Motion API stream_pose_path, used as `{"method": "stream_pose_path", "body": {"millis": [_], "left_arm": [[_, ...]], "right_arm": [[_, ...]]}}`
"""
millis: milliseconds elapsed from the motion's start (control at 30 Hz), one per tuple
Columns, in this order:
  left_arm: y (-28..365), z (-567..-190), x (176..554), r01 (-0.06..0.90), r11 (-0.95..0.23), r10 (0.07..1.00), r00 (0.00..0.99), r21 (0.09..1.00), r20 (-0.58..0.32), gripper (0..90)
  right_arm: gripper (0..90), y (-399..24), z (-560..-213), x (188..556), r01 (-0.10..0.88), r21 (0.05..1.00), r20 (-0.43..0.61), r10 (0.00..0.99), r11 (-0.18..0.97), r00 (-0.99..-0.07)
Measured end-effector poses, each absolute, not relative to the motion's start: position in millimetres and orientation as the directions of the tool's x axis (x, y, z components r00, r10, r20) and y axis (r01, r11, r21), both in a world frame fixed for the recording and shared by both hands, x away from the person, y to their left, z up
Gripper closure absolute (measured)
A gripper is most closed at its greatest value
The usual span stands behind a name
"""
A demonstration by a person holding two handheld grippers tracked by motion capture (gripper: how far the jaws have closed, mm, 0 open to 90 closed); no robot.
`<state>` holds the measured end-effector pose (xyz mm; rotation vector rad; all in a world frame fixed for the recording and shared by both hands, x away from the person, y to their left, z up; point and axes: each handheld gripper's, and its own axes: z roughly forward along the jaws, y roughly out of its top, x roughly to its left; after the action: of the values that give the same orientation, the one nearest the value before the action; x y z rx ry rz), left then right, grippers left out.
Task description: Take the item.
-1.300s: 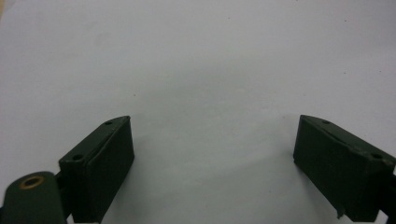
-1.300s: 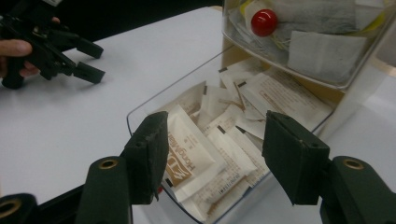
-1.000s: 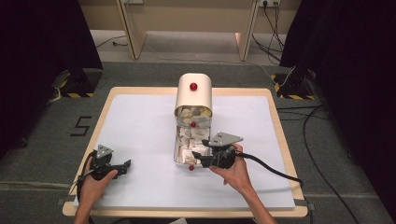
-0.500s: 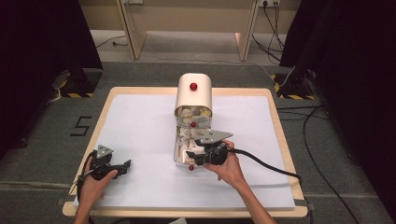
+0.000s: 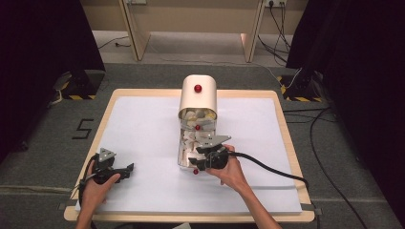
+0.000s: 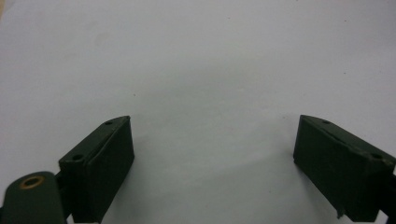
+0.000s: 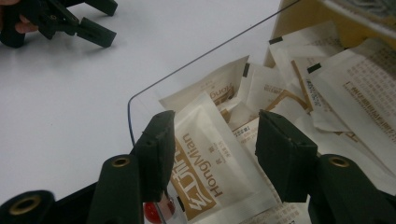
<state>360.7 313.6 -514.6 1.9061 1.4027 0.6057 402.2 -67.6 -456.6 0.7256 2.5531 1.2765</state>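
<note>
The black right gripper has been closing its jaws around a white paper packet with brown letters; they look not yet tight on it. The packet lies in a clear plastic tray. The black left gripper rests wide open over the white table sheet. Farther back stands a cream box with a red knob.

Sachet: white paper packet, brown "HongMian" print, lay flat, tilted, atop other packets | Location: near end of clear tray drawn out of cream dispenser box | Tray: transparent, full of packets, red knob at front.
</note>
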Motion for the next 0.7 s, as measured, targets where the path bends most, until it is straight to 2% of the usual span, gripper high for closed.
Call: {"method": "stream_pose_path", "body": {"millis": [200,233,567,700], "left_arm": [[313.6,-514.6,360.7,0.631,-0.183,0.951,0.309,0.753,-0.028,11.4],[313.6,-514.6,360.7,0.631,-0.184,0.951,0.309,0.754,-0.027,11.3],[313.4,-514.7,360.6,0.630,-0.182,0.951,0.307,0.755,-0.027,11.4],[313.5,-514.7,360.6,0.630,-0.182,0.951,0.307,0.755,-0.028,11.4]], "right_arm": [[58.4,-68.6,-455.9,401.9,0.332,0.786,0.038,0.495,0.522,-0.868],[63.1,-70.0,-454.9,401.9,0.328,0.781,0.033,0.489,0.531,-0.872],[72.6,-74.6,-450.7,402.7,0.304,0.766,0.017,0.455,0.566,-0.890],[80.9,-75.7,-450.1,403.5,0.289,0.762,0.000,0.446,0.580,-0.895]]}}
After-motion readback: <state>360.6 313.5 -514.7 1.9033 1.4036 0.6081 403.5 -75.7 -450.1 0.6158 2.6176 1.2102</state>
